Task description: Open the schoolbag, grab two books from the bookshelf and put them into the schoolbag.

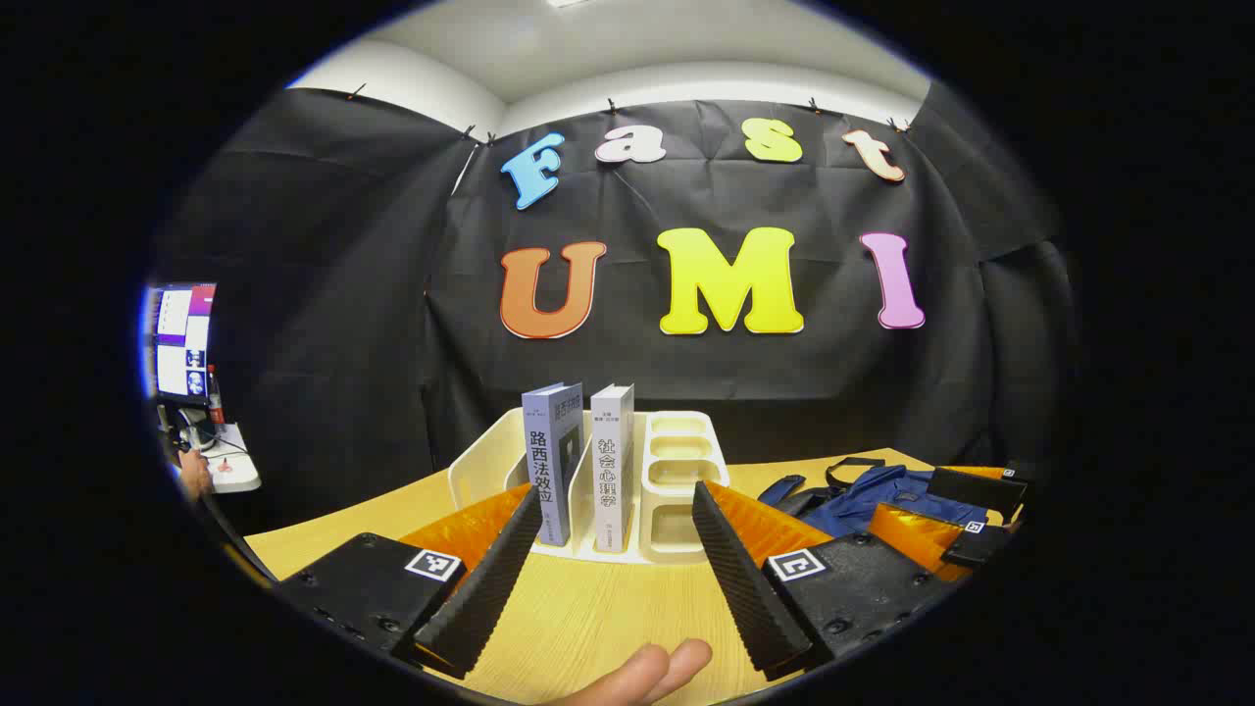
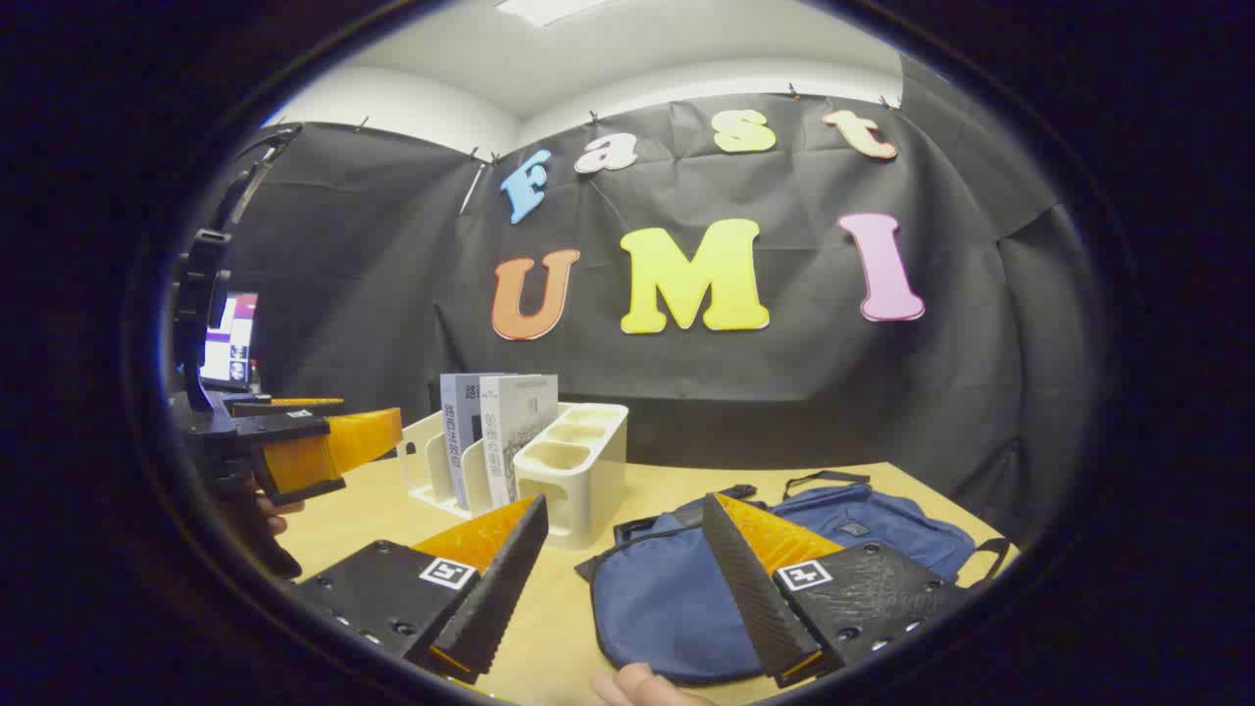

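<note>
Wooden table (image 2: pixel 392 510) carries everything. The soft blue fabric schoolbag (image 2: pixel 677 598) lies flat right of the white plastic bookshelf rack (image 2: pixel 578 471), looking closed, so it probably gets opened first. Two upright grey-white books (image 1: pixel 578 461) stand slotted in that rack, spines out for grabbing. Right gripper (image 2: pixel 620 579) gapes wide over the schoolbag; left gripper (image 1: pixel 618 569) gapes wide before the rack, both empty.

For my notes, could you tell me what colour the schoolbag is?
The schoolbag is blue with black straps, clearest in the right gripper view.

schoolbag (image 2: pixel 677 598) blue | bookshelf (image 1: pixel 677 471) cream | books (image 1: pixel 555 461) grey, white | table (image 1: pixel 588 613) light wood-grain
</note>
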Available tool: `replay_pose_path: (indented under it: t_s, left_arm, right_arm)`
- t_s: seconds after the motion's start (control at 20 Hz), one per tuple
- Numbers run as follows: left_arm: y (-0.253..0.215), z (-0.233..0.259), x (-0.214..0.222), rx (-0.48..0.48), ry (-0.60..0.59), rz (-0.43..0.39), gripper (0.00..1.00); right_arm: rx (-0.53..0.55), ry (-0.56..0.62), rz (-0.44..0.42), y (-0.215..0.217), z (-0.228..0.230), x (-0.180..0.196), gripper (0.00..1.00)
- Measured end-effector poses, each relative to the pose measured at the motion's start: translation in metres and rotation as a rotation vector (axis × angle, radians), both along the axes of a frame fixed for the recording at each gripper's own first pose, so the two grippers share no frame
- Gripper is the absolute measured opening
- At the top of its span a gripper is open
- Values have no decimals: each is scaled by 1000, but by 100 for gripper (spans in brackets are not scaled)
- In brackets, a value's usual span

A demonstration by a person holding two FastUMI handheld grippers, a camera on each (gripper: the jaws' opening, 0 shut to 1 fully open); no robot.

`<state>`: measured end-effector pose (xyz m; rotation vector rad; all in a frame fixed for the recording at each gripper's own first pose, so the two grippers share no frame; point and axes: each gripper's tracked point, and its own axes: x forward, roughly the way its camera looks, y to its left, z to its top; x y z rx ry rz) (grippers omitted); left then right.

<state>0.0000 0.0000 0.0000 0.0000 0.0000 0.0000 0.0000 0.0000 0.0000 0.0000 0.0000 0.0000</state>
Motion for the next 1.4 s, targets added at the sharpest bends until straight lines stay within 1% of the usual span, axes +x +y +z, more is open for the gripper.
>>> replay_pose_path:
  t_s: [0.05, 0.1, 0.15, 0.2, 0.25, 0.35, 0.4, 0.45, 0.5, 0.6, 0.7, 0.8, 1.0, 1.1, 1.15, 1.25, 1.3, 1.35, 1.4]
  left_arm:
    - [-2, -3, 0, 9, 13, -25, 97]
    - [-2, -5, -2, 16, 23, -43, 97]
    - [4, -5, -4, 23, 23, -38, 98]
    - [6, -5, -5, 29, 33, -35, 98]
    - [8, -7, -6, 19, 43, -39, 97]
    - [11, -5, -11, -9, 58, -53, 97]
    - [14, -2, -14, -20, 60, -59, 98]
    - [16, 1, -19, -25, 59, -66, 98]
    - [21, 5, -24, -24, 56, -68, 97]
    - [28, 12, -31, -35, 52, -70, 98]
    - [28, 22, -41, -65, 36, -89, 97]
    - [30, 34, -47, -70, 10, -112, 97]
    - [43, 34, -46, -53, 8, -100, 97]
    - [46, 28, -43, -60, 26, -102, 97]
    - [47, 27, -42, -64, 34, -103, 97]
    - [50, 24, -40, -68, 43, -104, 98]
    - [52, 25, -40, -70, 43, -103, 98]
    - [52, 25, -39, -69, 40, -104, 100]
    - [53, 26, -39, -68, 37, -105, 97]
  right_arm:
    - [-20, -19, -32, -1, 7, -3, 97]
    - [-35, -27, -54, 0, 10, -5, 94]
    - [-50, -15, -67, 2, 10, -6, 96]
    - [-70, -4, -83, 5, 8, -6, 94]
    - [-85, 4, -106, 5, 8, -8, 97]
    - [-64, 9, -144, 5, 7, -16, 95]
    - [-45, 14, -163, 5, 7, -21, 97]
    - [-32, 21, -180, 5, 8, -26, 95]
    - [-26, 23, -198, 4, 9, -32, 97]
    - [-11, 26, -243, -4, 16, -43, 95]
    - [9, 22, -258, -6, 25, -50, 97]
    - [-15, 30, -263, -5, 29, -53, 95]
    - [-69, 32, -308, -10, 30, -58, 95]
    - [-67, 45, -323, -12, 27, -55, 97]
    - [-63, 57, -323, -12, 24, -53, 95]
    - [-55, 75, -326, -12, 19, -49, 95]
    - [-54, 84, -329, -13, 16, -46, 97]
    - [-54, 89, -330, -13, 14, -44, 95]
    - [-53, 94, -331, -13, 12, -42, 95]
